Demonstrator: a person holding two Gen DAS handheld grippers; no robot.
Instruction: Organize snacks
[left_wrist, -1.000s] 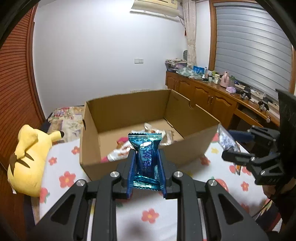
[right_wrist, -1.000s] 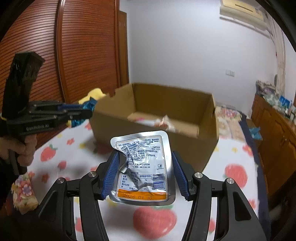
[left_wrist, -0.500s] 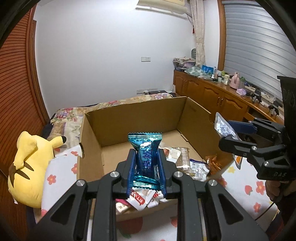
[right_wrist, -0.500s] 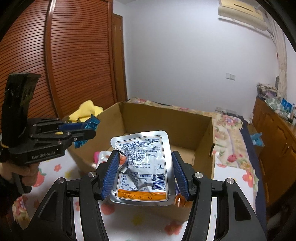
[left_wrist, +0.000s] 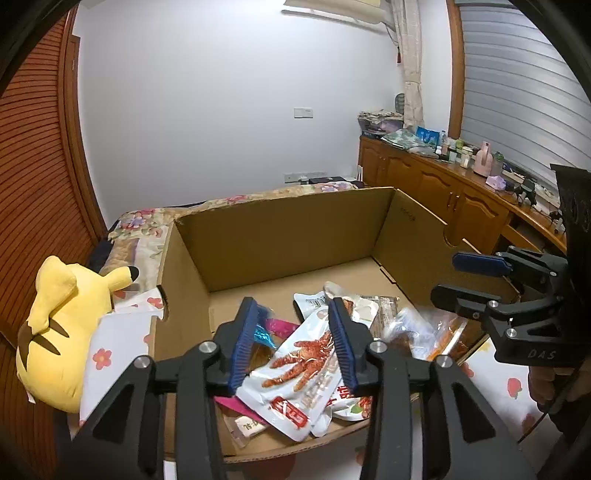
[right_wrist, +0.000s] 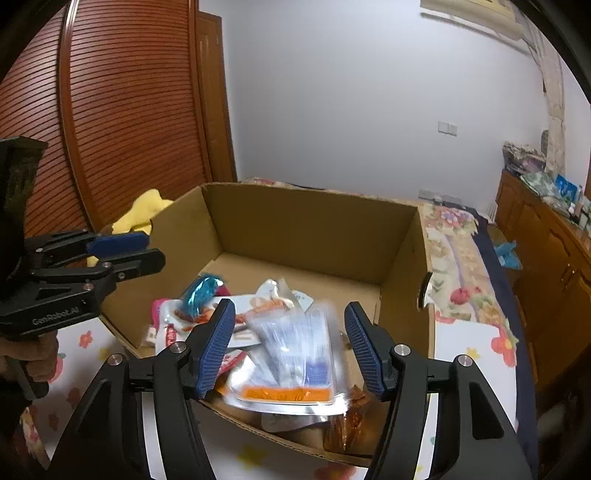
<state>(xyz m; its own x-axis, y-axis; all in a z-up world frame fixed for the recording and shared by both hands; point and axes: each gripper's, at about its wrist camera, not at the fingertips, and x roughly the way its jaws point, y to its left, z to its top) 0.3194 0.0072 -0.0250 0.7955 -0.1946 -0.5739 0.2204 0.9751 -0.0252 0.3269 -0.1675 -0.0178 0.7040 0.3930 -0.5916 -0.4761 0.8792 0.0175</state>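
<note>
An open cardboard box (left_wrist: 280, 229) lies on the bed with several snack packs in it, a white pack printed with red chicken feet (left_wrist: 303, 369) on top. My left gripper (left_wrist: 292, 308) hangs over the box's near side. Its jaws are opening and nothing is between them. The blue candy wrapper (right_wrist: 201, 291) is blurred, falling onto the pile; its edge shows behind the left finger (left_wrist: 264, 334). My right gripper (right_wrist: 290, 308) is over the box too, jaws opening. The silver pouch (right_wrist: 295, 354) is blurred between them, clear of both pads.
A yellow plush toy (left_wrist: 55, 332) lies left of the box. A flower-print sheet (left_wrist: 498, 387) covers the bed around it. Wooden cabinets (left_wrist: 443, 192) with clutter run along the right wall; a slatted wooden door (right_wrist: 129, 110) stands on the left. A hand (right_wrist: 33, 354) holds the left gripper's handle.
Both grippers moved forward over the box. The left jaws opened and the blue candy dropped out. The right jaws widened and the silver pouch slipped down, now blurred.
</note>
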